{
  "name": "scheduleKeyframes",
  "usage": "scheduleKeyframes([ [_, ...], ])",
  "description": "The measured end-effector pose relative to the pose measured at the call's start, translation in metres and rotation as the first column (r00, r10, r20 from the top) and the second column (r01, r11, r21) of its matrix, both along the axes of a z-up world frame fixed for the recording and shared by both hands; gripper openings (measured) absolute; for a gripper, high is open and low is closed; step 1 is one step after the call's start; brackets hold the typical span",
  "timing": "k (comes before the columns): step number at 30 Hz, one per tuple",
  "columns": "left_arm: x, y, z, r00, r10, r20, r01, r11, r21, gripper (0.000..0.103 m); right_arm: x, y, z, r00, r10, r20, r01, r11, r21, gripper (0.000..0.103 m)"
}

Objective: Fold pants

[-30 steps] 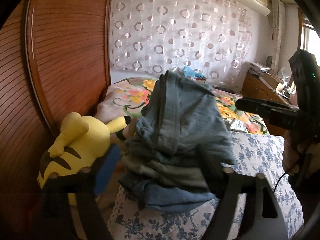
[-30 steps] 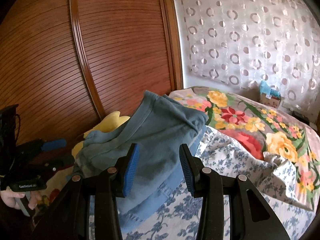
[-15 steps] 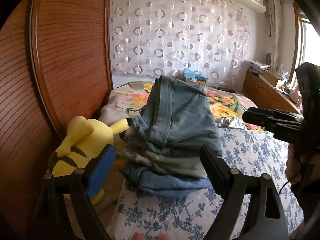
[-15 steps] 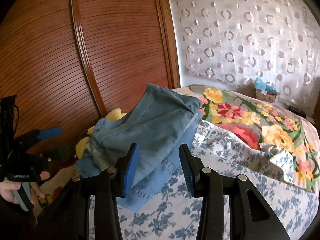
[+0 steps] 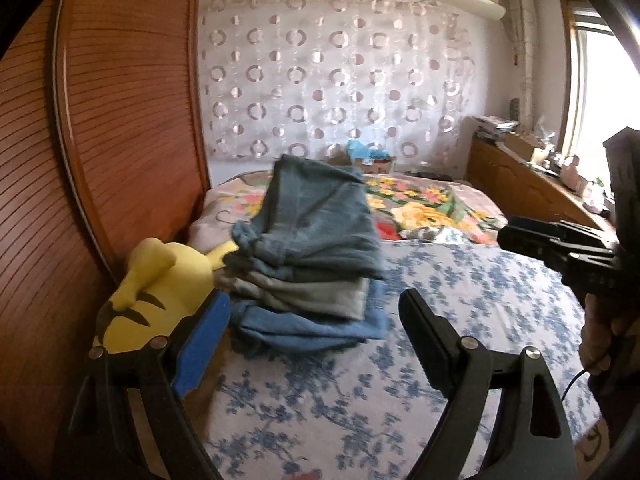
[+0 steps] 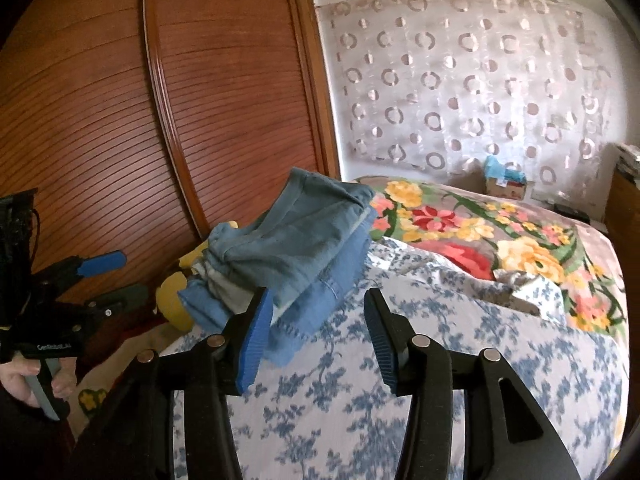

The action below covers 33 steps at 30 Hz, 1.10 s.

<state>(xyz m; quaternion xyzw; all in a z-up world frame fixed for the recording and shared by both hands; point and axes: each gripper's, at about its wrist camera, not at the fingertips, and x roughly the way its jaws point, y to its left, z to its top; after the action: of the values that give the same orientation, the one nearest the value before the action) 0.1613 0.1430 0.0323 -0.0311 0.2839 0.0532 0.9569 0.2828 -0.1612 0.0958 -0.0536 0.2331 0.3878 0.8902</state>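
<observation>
A stack of folded pants [image 5: 312, 256] in blue, grey and teal denim lies on the bed's blue-flowered sheet [image 5: 460, 292]; it also shows in the right wrist view [image 6: 296, 256]. My left gripper [image 5: 316, 332] is open and empty, held back from the near edge of the stack. My right gripper [image 6: 318, 326] is open and empty, just short of the stack's right corner. Each gripper shows in the other's view: the right one [image 5: 560, 248], the left one [image 6: 80, 276].
A yellow plush toy [image 5: 160, 292] lies left of the stack against the ribbed wooden wardrobe [image 5: 100, 160]. A flowered quilt [image 6: 480, 224] covers the far bed. A wooden dresser [image 5: 528, 188] stands at the right under the window.
Both grippers have pulled back and away from the pants stack, which now looks smaller and sits untouched on the bed. Both stayed open.
</observation>
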Motion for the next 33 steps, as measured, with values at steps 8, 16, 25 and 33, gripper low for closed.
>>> scheduleKeyframes([
  [8, -0.025, -0.030, 0.001, 0.999, -0.039, 0.015, 0.039, 0.999, 0.006, 0.087, -0.051, -0.026, -0.003, 0.998, -0.066, 0.024, 0.065, 0.998, 0.012, 0.071],
  [16, -0.045, -0.060, -0.004, 0.996, -0.091, 0.021, 0.091, 0.996, 0.016, 0.087, -0.103, -0.055, -0.011, 0.987, -0.152, 0.044, 0.151, 0.988, 0.037, 0.079],
  [25, -0.069, -0.097, -0.014, 0.988, -0.151, 0.022, 0.150, 0.988, 0.023, 0.087, -0.154, -0.076, -0.021, 0.963, -0.266, 0.053, 0.264, 0.964, 0.040, 0.079],
  [33, -0.088, -0.119, -0.017, 0.981, -0.190, 0.030, 0.190, 0.982, 0.009, 0.087, -0.193, -0.094, -0.028, 0.942, -0.331, 0.056, 0.328, 0.943, 0.057, 0.079],
])
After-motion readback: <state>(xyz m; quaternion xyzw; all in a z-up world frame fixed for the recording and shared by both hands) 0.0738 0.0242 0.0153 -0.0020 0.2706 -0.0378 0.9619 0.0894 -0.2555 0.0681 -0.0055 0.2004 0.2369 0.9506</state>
